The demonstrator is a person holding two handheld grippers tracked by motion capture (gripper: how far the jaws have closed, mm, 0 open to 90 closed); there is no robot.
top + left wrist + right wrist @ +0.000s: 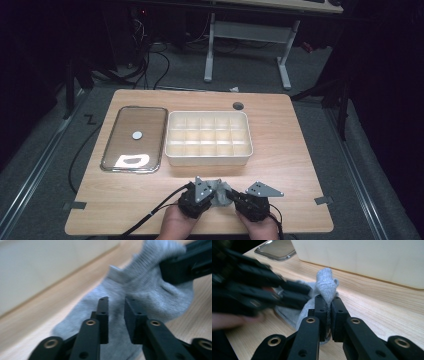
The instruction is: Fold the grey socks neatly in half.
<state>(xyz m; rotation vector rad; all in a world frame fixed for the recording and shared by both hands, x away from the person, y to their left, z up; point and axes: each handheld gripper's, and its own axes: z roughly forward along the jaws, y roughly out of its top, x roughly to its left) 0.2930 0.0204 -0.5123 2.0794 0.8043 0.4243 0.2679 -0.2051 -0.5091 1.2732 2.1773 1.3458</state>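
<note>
Small grey knitted sock (325,283) lying on the pale wooden surface (295,150), just in front of the cream compartmented plastic box (209,137). Right tool (329,302) pinches a raised fold of it (jaws nearly together); left tool (116,303) stands slightly spread above the fabric, gripping nothing.

Left claw (116,302) parted, right claw (329,301) clamped tight.

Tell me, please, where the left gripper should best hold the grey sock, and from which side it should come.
Probably the flat free end of the grey sock, approached from above. The right gripper already pinches the bunched end; the left gripper stands open over the flat part.
</note>
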